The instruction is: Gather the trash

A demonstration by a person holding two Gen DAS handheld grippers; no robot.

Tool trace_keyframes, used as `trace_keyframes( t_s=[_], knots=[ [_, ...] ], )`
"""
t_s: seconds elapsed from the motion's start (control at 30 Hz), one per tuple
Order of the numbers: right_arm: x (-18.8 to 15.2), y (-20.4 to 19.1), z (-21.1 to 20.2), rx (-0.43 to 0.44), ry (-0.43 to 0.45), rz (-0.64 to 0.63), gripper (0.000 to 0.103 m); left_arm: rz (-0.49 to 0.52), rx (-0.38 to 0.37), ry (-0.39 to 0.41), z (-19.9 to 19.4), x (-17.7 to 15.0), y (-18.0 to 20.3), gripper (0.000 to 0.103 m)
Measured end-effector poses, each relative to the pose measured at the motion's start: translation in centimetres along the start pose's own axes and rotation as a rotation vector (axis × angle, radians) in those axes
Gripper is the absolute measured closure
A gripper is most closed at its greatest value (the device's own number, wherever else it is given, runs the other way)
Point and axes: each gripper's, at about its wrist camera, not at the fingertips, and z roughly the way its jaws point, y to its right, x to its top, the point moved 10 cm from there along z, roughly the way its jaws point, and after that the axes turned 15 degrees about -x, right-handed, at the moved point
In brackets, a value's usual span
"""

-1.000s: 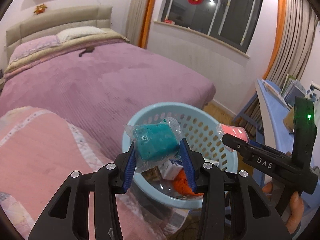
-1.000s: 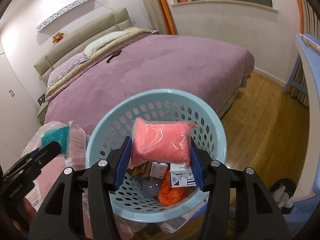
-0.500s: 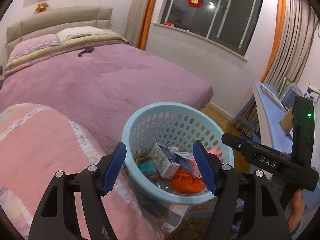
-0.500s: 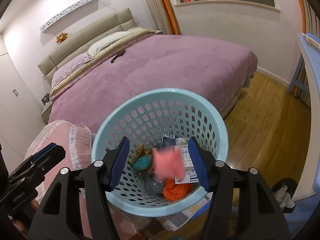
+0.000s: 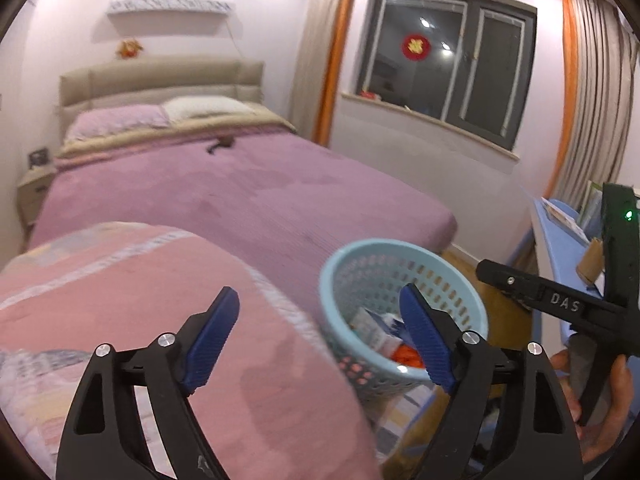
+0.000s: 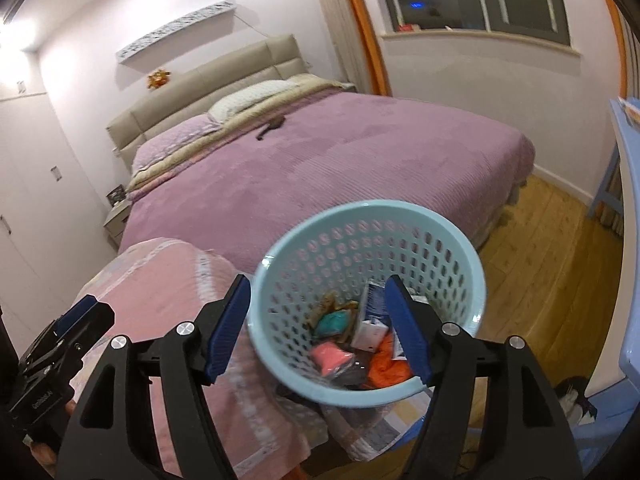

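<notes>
Hovering by the basket [image 6: 476, 276], both grippers are spread wide and empty: the right gripper [image 6: 320, 324] straddles its near rim, the left gripper [image 5: 320, 336] sits beside it over the blanket [image 5: 120, 280]. Trash [image 6: 332, 356] lies inside the basket, suggesting drops are done.

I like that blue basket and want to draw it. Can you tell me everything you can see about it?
The basket is round, pale blue, looks like plastic, with rows of small holes around its wall and a smooth thick rim. It stands upright beside the purple bed, pressed against a pink quilt. Inside lie a pink packet, a teal packet, something orange and small white boxes. Neither open gripper touches it.
</notes>
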Motion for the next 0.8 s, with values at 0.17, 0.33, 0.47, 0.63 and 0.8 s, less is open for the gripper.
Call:
trace_keyframes(
  t_s=[0.17,0.33,0.47,0.63,0.8],
  knots=[
    [-1.0,-3.0,-2.8,0.007,0.066,-0.055,0.037,0.048,0.139,0.075,-4.3,-1.0,-1.5,0.016],
    [-2.6,-5.2,-4.7,-0.021,0.142,-0.108,0.037,0.062,0.273,0.119,-6.8,-3.0,-3.8,0.015],
    [-3.7,-6.3,-5.9,-0.049,0.207,-0.138,0.037,0.042,0.326,0.152,-8.1,-4.2,-5.3,0.015],
    [-4.1,-6.6,-7.1,-0.091,0.299,-0.138,0.037,0.039,0.366,0.196,-8.8,-4.8,-6.1,0.014],
    [-4.1,-6.4,-7.1,-0.092,0.321,-0.114,0.037,0.058,0.363,0.166,-8.3,-5.4,-6.3,0.010]
  ],
)
